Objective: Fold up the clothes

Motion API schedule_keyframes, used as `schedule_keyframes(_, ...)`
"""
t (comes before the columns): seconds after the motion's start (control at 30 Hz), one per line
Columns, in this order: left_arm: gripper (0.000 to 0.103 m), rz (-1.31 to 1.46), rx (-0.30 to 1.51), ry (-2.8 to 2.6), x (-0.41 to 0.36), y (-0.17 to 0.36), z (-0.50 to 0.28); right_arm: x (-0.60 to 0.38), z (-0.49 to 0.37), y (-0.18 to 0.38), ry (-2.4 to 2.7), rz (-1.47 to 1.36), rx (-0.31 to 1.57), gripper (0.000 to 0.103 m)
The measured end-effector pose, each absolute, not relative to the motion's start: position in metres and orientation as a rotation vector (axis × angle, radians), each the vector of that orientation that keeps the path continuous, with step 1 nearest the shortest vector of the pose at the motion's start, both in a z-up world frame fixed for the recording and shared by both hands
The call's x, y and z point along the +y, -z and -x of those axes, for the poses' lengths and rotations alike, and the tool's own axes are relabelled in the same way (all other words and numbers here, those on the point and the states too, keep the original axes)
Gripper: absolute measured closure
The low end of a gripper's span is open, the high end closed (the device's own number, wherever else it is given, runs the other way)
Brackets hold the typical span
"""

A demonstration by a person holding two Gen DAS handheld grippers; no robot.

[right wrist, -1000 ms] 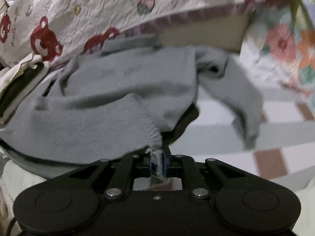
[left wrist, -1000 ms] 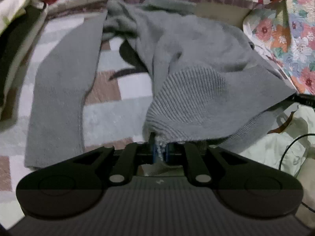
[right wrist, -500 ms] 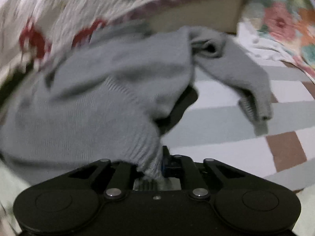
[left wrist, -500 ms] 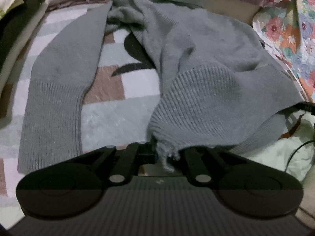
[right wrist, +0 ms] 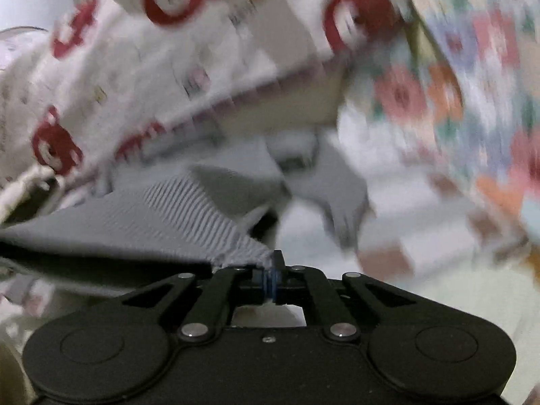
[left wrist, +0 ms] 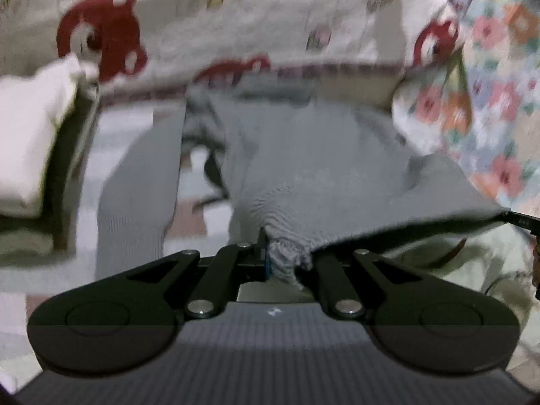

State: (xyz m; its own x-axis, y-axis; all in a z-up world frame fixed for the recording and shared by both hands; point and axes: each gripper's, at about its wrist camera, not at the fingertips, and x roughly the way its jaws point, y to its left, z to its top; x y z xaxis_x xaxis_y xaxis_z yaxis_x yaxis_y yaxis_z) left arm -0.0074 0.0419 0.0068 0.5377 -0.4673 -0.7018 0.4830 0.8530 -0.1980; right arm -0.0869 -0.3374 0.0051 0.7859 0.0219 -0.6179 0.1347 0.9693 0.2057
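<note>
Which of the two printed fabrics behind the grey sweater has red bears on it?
The white quilt, lying across the back above the grey sweater. The other fabric, on the right, shows pink and orange flowers.

Each camera sat just behind its own gripper, looking forward and downward along the fingers, very near the gray sweater (left wrist: 320, 175). Both views shared that sweater, the bear-print quilt (right wrist: 141, 77) beyond it and the floral fabric (left wrist: 489, 101) at right.
</note>
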Motion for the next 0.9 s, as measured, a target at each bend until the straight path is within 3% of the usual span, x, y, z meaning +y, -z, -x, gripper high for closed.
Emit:
schedule_keyframes(0.13, 0.099, -0.166, 0.755, 0.601, 0.021, -0.014, 0.016, -0.342, 0.082, -0.002, 0.075, -0.286, 0.633, 0.100)
schedule_keyframes(0.37, 0.099, -0.216, 0.564, 0.699, 0.027, -0.125, 0.048, -0.347, 0.113, -0.120, 0.077, -0.190, 0.323, 0.101)
schedule_keyframes(0.47, 0.099, -0.230, 0.594, 0.762, 0.037, -0.150, 0.072, -0.362, 0.154, -0.147, 0.081, -0.221, 0.248, 0.101)
schedule_keyframes(0.73, 0.099, -0.258, 0.999, 0.782, 0.022, -0.051, 0.079, -0.376, 0.183, -0.042, 0.157, -0.221, 0.494, 0.101)
schedule_keyframes(0.9, 0.099, -0.350, 0.864, 0.814, 0.014, -0.077, 0.089, -0.380, 0.187, -0.044, 0.171, -0.237, 0.478, 0.101)
